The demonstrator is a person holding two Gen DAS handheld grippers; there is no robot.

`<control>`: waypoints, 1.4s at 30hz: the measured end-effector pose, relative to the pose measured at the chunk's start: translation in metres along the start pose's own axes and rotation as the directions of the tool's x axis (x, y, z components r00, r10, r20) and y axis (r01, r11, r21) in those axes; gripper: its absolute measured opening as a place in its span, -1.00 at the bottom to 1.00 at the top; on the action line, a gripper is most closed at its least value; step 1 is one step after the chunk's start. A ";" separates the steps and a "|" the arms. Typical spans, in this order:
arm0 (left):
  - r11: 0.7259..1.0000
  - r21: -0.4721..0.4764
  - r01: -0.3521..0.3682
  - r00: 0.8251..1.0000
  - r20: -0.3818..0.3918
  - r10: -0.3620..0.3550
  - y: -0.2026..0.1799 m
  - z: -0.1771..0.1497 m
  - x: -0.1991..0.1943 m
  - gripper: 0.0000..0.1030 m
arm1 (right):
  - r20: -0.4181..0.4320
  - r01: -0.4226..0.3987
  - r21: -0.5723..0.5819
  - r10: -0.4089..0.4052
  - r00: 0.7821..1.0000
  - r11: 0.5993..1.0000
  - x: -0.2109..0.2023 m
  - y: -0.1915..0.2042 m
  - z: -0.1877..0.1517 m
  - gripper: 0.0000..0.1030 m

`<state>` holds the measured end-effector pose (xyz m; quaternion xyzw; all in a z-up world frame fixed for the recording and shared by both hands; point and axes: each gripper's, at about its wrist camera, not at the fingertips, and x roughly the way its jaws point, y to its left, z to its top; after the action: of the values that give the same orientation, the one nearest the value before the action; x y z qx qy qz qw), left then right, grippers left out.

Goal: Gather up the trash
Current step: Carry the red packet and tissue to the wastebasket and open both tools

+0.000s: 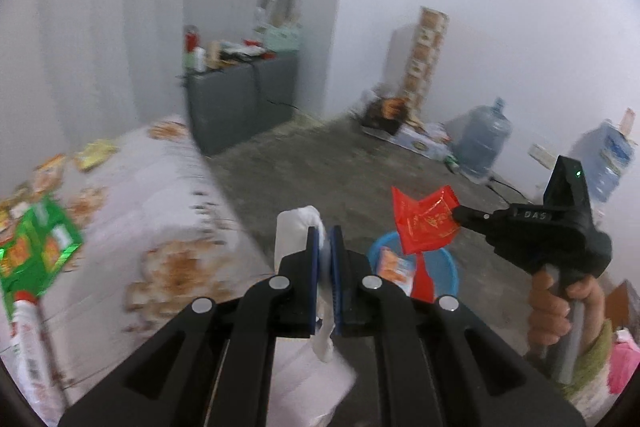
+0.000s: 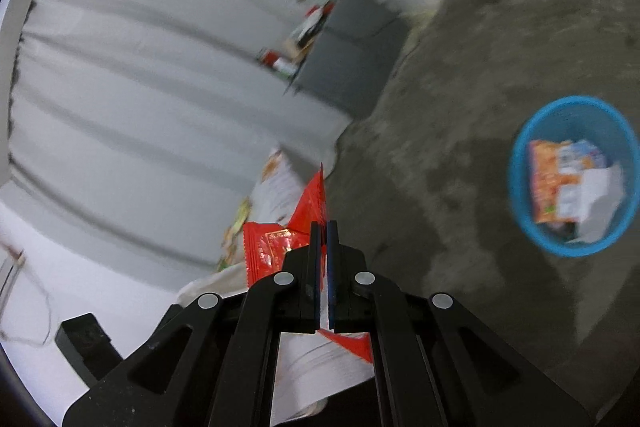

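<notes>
Red wrapper (image 2: 280,247) clamped in right gripper (image 2: 324,227), near blue basket (image 2: 524,147).

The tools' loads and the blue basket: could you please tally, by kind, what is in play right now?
Red wrappers held by the right tool: 1
White tissues held by the left tool: 1
Blue baskets: 1
Total: 3

The matte black plastic left claw (image 1: 325,239) has blue-edged pads and four round silver pivot pins. The matching right claw (image 1: 458,214) bears grey lettering and a small green light; the person's hand (image 1: 560,303) emerges from an olive knitted cuff.
</notes>
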<state>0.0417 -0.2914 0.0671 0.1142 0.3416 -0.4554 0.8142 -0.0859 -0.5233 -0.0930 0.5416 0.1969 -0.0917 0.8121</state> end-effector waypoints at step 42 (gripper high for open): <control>0.983 -0.103 0.151 0.931 -0.320 -0.176 -0.073 -0.019 0.155 0.51 | 0.039 0.335 0.323 -0.366 0.930 0.885 -0.005 -0.169 0.004 0.41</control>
<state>0.0284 -0.4257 -0.0401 0.1281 0.4976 -0.4829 0.7091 -0.1507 -0.5946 -0.2316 0.6129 0.2344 -0.2936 0.6951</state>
